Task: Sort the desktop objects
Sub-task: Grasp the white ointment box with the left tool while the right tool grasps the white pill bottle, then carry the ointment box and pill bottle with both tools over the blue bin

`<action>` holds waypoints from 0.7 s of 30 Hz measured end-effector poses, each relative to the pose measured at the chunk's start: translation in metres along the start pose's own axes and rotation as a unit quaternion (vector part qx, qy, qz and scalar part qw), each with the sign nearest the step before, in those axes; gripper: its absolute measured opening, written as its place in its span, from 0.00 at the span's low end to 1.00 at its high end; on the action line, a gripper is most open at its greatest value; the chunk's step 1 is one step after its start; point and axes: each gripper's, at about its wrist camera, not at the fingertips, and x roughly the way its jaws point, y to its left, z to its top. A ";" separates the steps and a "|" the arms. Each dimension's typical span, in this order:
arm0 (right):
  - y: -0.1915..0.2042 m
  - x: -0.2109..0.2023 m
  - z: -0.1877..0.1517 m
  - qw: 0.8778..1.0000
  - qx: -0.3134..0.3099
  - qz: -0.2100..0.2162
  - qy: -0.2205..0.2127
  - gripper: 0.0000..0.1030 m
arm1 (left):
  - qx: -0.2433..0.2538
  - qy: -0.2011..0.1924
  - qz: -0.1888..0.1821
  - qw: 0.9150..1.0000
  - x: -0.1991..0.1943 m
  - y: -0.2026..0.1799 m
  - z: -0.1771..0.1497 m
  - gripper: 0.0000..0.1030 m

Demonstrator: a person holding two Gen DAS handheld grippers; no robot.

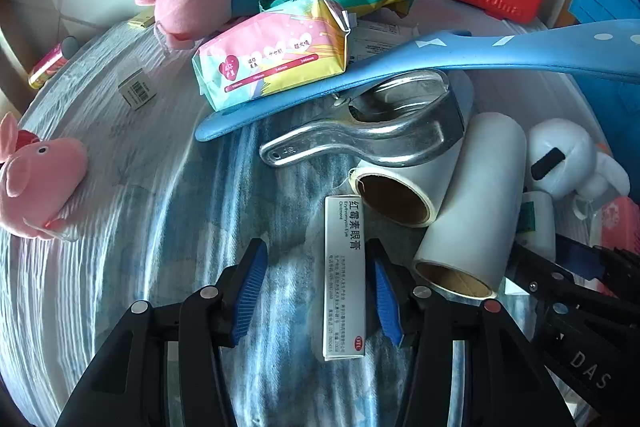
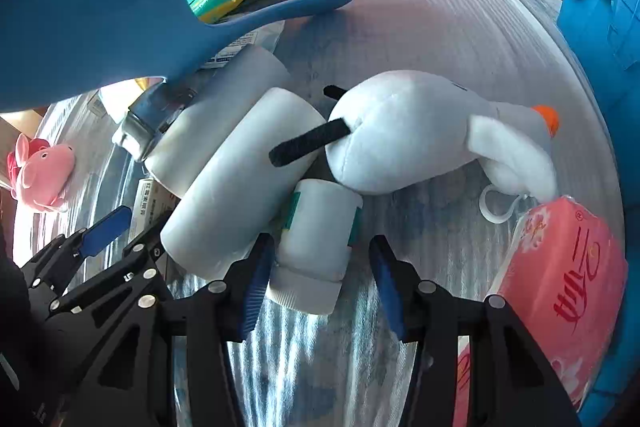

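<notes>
Ointment box [image 1: 345, 277] lies flat on the worktop [image 1: 160, 187] between the spread fingers of the left hand-held gripper [image 1: 318, 291], touching its right pad. Right hand-held gripper [image 2: 320, 287] gapes around a white bottle [image 2: 314, 247] beside two paper rolls [image 2: 240, 179].

My table [image 1: 120, 287] wears a blue-and-white streaked cloth. On it, near me, lies a white ointment box [image 1: 345, 279], with two white paper rolls [image 1: 472, 203] to its right. At far left sit a pink pig plush [image 1: 36, 183] and a small barcoded carton [image 1: 137, 93]. Farther off rests a pastel pad packet [image 1: 276, 61] (one end propped on something). At near right lies a pink tissue pack [image 2: 560, 291].
</notes>
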 end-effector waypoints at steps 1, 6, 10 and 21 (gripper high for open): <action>0.001 0.001 0.000 1.000 -0.004 -0.005 0.000 0.48 | 0.004 -0.001 -0.001 1.000 -0.001 -0.001 -0.001 0.17; -0.001 0.003 -0.004 1.000 -0.010 -0.023 0.000 0.36 | 0.014 -0.006 -0.002 1.000 -0.007 -0.004 -0.003 0.17; -0.007 -0.003 -0.014 1.000 -0.006 -0.016 0.003 0.35 | 0.014 -0.023 -0.003 1.000 -0.022 -0.005 -0.006 0.17; -0.012 -0.038 -0.044 1.000 -0.008 0.006 -0.019 0.33 | 0.008 -0.052 0.009 0.999 -0.071 -0.006 -0.042 0.17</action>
